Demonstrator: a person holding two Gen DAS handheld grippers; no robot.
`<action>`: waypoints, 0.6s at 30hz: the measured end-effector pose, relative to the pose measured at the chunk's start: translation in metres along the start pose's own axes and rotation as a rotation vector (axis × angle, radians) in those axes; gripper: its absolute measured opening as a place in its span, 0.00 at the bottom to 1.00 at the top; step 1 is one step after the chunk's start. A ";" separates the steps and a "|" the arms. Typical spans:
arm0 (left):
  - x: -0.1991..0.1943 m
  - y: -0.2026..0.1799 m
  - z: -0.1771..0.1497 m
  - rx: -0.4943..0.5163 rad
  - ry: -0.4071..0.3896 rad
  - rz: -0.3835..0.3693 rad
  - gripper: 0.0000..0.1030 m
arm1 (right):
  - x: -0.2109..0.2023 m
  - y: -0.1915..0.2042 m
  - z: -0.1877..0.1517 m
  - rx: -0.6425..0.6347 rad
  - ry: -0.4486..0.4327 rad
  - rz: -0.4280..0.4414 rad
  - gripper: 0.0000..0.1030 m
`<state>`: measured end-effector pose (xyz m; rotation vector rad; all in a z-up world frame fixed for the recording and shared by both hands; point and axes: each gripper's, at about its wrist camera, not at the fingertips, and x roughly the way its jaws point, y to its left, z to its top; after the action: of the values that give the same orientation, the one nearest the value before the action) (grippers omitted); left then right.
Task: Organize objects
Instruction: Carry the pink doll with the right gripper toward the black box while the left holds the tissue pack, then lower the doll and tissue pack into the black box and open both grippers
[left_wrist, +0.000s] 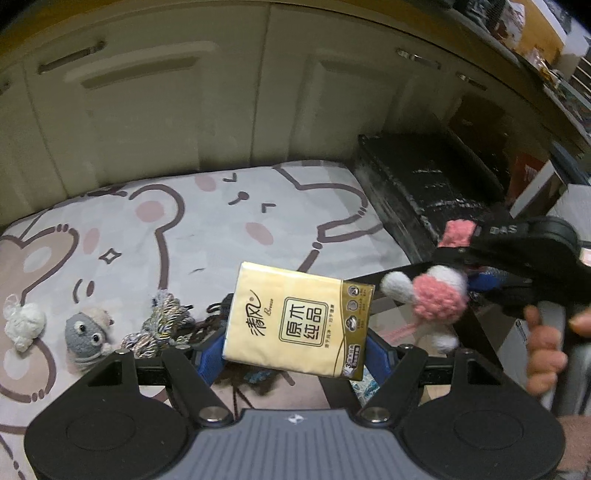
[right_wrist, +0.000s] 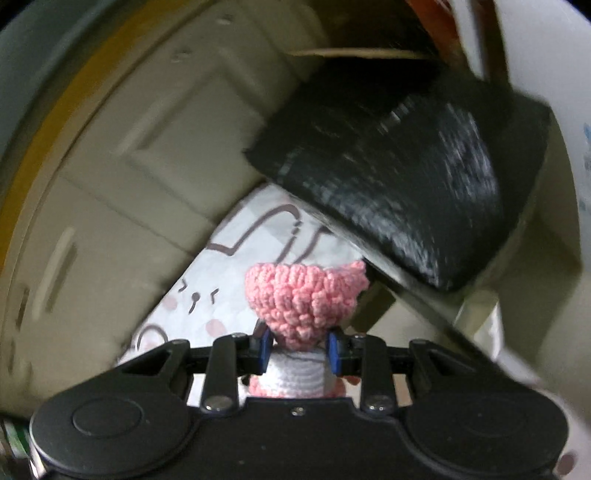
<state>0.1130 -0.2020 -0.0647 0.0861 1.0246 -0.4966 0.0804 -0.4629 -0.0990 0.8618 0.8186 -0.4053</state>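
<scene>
My left gripper (left_wrist: 295, 350) is shut on a yellow tissue pack (left_wrist: 295, 317), held above the cartoon-print bed sheet (left_wrist: 184, 229). At the right of the left wrist view, my right gripper (left_wrist: 465, 273) carries a pink and white crochet toy (left_wrist: 436, 299) over a black-framed container (left_wrist: 469, 325). In the right wrist view the blue pads grip that crochet toy (right_wrist: 303, 299) by its middle, so my right gripper (right_wrist: 299, 350) is shut on it. A grey crochet toy (left_wrist: 85, 336), a white fabric flower (left_wrist: 24, 325) and a bundle of braided cords (left_wrist: 162, 325) lie on the sheet at the left.
A black box (left_wrist: 424, 192) stands at the bed's right end, with cream cabinet doors (left_wrist: 166, 110) behind the bed. The same black box (right_wrist: 406, 177) fills the upper right of the right wrist view. A hand (left_wrist: 546, 347) holds the right gripper.
</scene>
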 end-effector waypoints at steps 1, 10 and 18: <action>0.002 -0.001 0.000 0.007 -0.001 -0.008 0.73 | 0.006 -0.003 0.000 0.031 0.009 0.000 0.30; 0.031 -0.026 0.002 0.126 -0.007 -0.087 0.73 | 0.038 -0.026 0.003 0.167 0.098 -0.024 0.48; 0.068 -0.043 0.001 0.107 0.079 -0.135 0.73 | 0.031 -0.009 0.008 -0.077 0.104 -0.058 0.48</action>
<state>0.1238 -0.2642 -0.1142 0.1328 1.0860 -0.6757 0.0978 -0.4745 -0.1245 0.7936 0.9513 -0.3800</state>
